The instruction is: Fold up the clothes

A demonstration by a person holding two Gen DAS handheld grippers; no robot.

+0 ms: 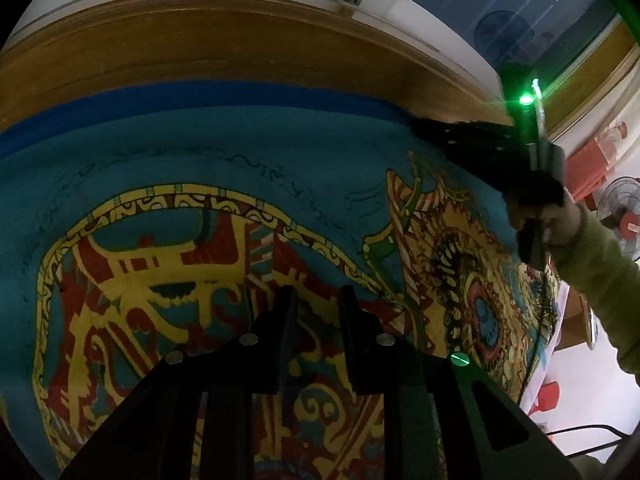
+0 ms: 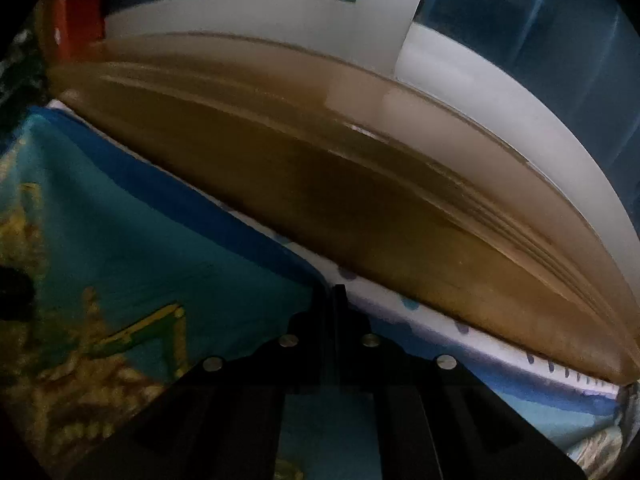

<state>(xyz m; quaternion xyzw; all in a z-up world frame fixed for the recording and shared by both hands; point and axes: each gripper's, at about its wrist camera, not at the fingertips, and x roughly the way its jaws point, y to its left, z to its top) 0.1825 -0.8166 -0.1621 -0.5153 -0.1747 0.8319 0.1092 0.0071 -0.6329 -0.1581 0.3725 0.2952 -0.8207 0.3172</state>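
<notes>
Two claws: right claw point(image 2: 334, 300) clenched at garment point(image 1: 200, 152) edge; left claw point(image 1: 316, 304) parted

Bed point(image 2: 400, 312) with wooden headboard point(image 1: 200, 48), teal patterned cloth point(image 1: 200, 160) spread flat

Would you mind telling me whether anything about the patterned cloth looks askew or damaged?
Nothing stands out: the teal patterned cloth lies spread flat against the wooden headboard, with no tear or stain visible in this dim light.

The garment point(image 1: 200, 200) lies spread on the bed, the headboard point(image 1: 200, 44) behind it.
</notes>
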